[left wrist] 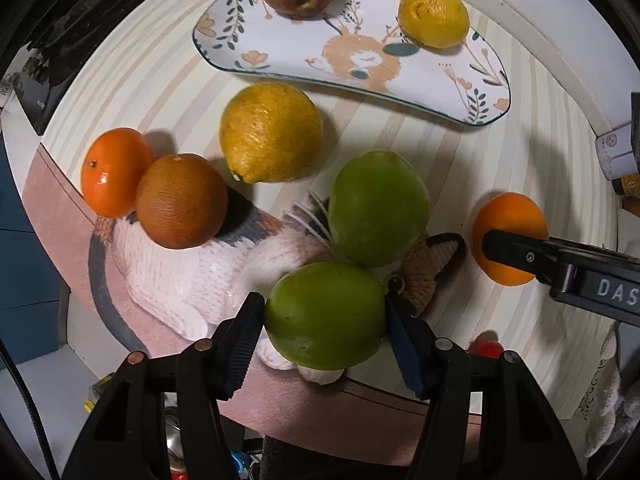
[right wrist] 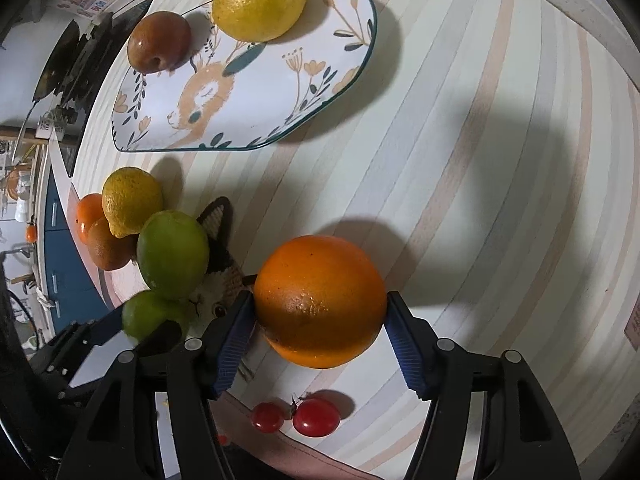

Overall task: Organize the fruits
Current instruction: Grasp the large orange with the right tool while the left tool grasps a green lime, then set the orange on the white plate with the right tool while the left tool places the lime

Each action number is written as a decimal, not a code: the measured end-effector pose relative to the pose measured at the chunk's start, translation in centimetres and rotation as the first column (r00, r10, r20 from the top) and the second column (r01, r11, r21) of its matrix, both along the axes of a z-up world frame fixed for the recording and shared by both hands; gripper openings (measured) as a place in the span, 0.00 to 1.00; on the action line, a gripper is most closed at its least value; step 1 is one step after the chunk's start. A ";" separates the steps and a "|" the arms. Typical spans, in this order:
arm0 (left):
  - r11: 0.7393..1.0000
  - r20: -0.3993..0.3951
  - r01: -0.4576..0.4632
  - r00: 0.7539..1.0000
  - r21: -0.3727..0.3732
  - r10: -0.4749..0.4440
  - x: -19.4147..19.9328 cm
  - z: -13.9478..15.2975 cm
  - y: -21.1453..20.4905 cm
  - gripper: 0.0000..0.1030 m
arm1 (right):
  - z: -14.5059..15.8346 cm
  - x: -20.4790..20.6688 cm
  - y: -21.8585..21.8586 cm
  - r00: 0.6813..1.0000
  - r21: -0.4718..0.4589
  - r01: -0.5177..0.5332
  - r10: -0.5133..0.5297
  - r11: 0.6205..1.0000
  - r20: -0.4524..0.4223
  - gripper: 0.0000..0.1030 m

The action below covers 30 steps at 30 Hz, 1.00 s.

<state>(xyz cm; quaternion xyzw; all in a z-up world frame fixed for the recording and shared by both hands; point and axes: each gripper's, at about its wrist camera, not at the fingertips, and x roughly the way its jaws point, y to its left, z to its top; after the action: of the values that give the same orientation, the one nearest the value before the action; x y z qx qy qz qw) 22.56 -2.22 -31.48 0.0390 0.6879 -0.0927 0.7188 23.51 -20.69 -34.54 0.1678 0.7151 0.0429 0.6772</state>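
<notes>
The lower side of the near green fruit (left wrist: 325,315) is hidden behind the fingers of the left gripper (left wrist: 325,330), and whether it rests on the table or on the knitted cat mat (left wrist: 176,280) cannot be told; the ribbed pads are seen pressed against both its flanks, so it is clasped; no stem end is shown, and its slightly longer axis runs across the jaws. A second green fruit (left wrist: 378,208) is touching it just ahead, and further ahead a large lemon (left wrist: 271,132) lies with its nipple end turned back toward the tool; ahead and to the left a brownish orange (left wrist: 182,201) is pressed against a glossy tangerine (left wrist: 114,176). The right gripper (right wrist: 320,332) is closed on an orange (right wrist: 320,300), gripped at both sides, round with no clear axis; two cherry tomatoes (right wrist: 296,417) lie just below it, partly cut off by the fingers. Well ahead, the patterned plate (right wrist: 256,92) holds a lemon (right wrist: 258,2) and a reddish-brown fruit (right wrist: 159,42).
</notes>
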 end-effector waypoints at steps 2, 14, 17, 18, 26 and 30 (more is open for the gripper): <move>1.000 0.012 -0.004 1.000 -0.012 0.004 0.0 0.9 0.3 0.56 | 0.5 0.0 0.1 1.000 -0.003 -0.007 0.007 1.000 0.015 0.65; 0.997 0.178 0.015 0.984 -0.075 -0.001 6.8 10.2 1.7 0.56 | 6.3 6.6 0.0 0.986 0.022 0.033 -0.036 0.999 0.161 0.65; 0.999 0.197 0.016 0.980 -0.048 -0.006 10.2 9.9 1.7 0.56 | 6.2 9.0 0.2 0.986 -0.002 0.035 -0.035 0.999 0.165 0.65; 0.999 0.193 0.012 0.981 -0.038 -0.004 11.5 9.4 1.8 0.56 | 5.8 9.8 0.4 0.987 -0.010 0.034 -0.032 0.999 0.157 0.65; 0.999 0.065 0.005 0.998 0.041 -0.007 18.5 3.2 2.2 0.56 | 2.2 12.2 1.5 0.997 -0.070 0.020 -0.015 0.997 0.077 0.65; 0.997 0.023 0.024 0.999 0.077 -0.026 19.5 1.0 2.1 0.56 | 1.5 12.7 1.5 0.998 -0.080 0.015 -0.010 0.997 0.066 0.65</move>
<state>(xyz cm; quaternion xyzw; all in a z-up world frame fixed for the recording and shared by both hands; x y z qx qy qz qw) 42.04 -0.12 -30.46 0.0761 0.6818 -0.0747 0.7237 36.17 -19.19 -33.07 0.1433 0.6925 0.0152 0.7068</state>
